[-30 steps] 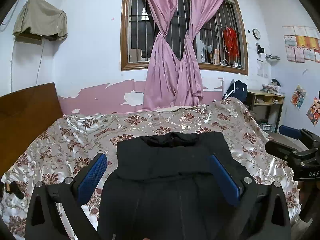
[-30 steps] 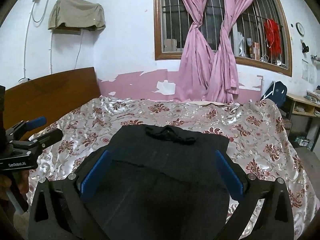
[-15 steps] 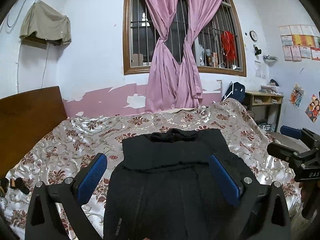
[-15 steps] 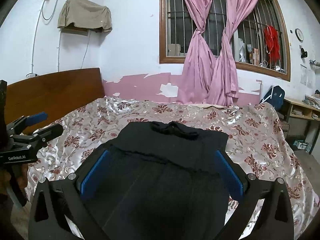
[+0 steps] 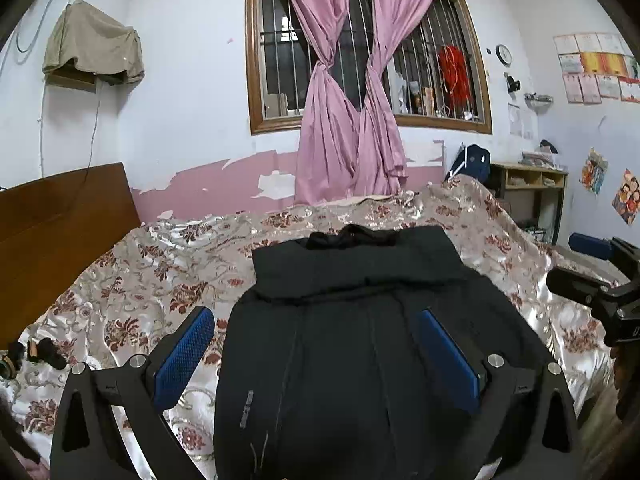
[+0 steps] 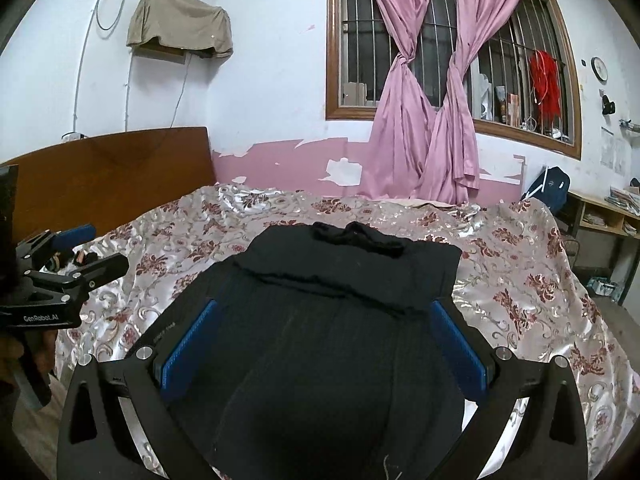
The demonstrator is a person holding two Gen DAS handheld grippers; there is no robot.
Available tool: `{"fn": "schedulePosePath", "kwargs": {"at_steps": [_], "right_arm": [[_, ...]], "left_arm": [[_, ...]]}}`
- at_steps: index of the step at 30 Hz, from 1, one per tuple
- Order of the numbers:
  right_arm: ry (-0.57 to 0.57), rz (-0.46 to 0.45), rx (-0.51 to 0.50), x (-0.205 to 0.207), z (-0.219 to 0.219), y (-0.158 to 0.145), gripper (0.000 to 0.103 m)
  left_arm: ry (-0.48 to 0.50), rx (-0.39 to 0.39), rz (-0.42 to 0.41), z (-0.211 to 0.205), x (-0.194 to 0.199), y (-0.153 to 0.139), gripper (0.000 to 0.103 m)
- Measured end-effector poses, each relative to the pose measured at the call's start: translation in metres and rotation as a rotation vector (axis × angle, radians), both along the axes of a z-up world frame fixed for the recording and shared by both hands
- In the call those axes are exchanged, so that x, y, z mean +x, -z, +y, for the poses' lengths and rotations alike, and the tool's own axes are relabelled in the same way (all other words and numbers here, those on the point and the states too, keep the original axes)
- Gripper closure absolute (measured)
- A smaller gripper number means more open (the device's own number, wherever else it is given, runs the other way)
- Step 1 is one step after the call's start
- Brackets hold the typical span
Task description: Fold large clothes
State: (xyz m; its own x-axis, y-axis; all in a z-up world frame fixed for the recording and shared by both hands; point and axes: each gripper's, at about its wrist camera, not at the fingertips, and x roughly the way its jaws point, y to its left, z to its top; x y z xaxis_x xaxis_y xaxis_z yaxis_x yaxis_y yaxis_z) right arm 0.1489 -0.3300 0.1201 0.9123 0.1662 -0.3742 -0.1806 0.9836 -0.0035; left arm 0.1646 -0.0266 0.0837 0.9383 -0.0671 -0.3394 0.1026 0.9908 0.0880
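Note:
A large black garment (image 5: 344,320) lies folded lengthwise on the floral bedspread (image 5: 160,264), its collar end toward the far wall. It also shows in the right wrist view (image 6: 332,320). My left gripper (image 5: 316,348) is open and empty, held above the near part of the garment. My right gripper (image 6: 324,344) is open and empty too, above the same garment. Each gripper shows at the edge of the other's view: the right one (image 5: 592,280) at the right, the left one (image 6: 60,280) at the left.
A wooden headboard (image 5: 60,232) stands at the left. A barred window with pink curtains (image 5: 344,120) is behind the bed. A wooden shelf unit (image 5: 532,192) and a dark bag (image 5: 472,160) stand at the right. Small dark items (image 5: 40,352) lie at the bed's left edge.
Both grippers have drawn back and risen a little, so more of the garment and bed is in view. Both stay open and the garment has not moved.

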Motion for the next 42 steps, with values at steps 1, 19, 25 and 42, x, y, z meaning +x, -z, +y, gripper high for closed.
{"fn": "schedulePosePath", "kwargs": {"at_steps": [1, 19, 25, 42], "right_arm": [[-0.001, 0.001, -0.002, -0.003, 0.000, 0.003, 0.002], [-0.040, 0.088, -0.097, -0.030, 0.009, 0.066, 0.002], [-0.096, 0.173, -0.189, -0.035, 0.015, 0.090, 0.002], [-0.145, 0.355, -0.340, -0.042, 0.034, 0.154, 0.002]], "left_arm": [[-0.001, 0.000, 0.005, 0.000, -0.002, 0.003, 0.000], [0.036, 0.040, 0.157, 0.014, -0.027, 0.079, 0.000], [0.069, 0.102, 0.227, 0.018, -0.036, 0.109, 0.000], [0.035, 0.127, 0.365, 0.021, -0.050, 0.172, 0.000]]}}
